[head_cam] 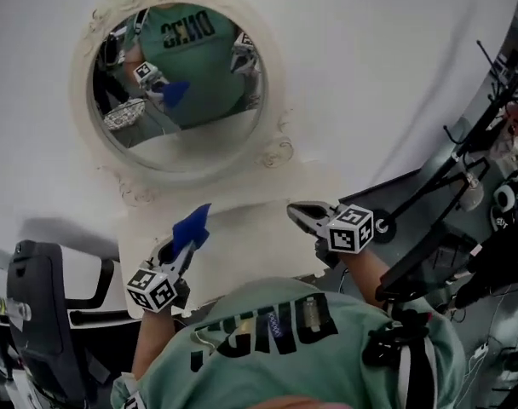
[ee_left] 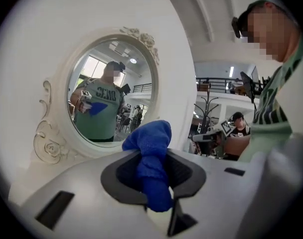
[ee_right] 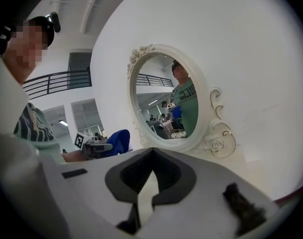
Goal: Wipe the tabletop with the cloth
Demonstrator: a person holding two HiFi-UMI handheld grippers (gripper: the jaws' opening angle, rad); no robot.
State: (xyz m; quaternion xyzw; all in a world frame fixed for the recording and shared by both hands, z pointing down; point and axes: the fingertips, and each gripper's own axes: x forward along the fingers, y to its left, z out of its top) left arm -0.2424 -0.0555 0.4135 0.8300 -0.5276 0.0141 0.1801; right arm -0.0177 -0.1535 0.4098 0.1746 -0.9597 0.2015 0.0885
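Blue terry cloth (head_cam: 191, 227), bunched into a thick roll, clamped between the fingers (ee_left: 189, 171) of the left gripper (head_cam: 184, 242) over the left half of the cream tabletop (head_cam: 259, 254), short of its back edge. Touching the surface or just above it: cannot tell. Probably light, limp and soft, grippy rather than slippery, not fragile. Best pinched on a thick fold, as here, with a loose tuft left past the fingertips for wiping. Long axis along the fingers, free end pointing toward the back edge and the oval mirror with ornate cream frame (head_cam: 178, 83). Right gripper (head_cam: 300, 213) over the right half of the tabletop, well apart from the cloth, fingers closed together with nothing between them.
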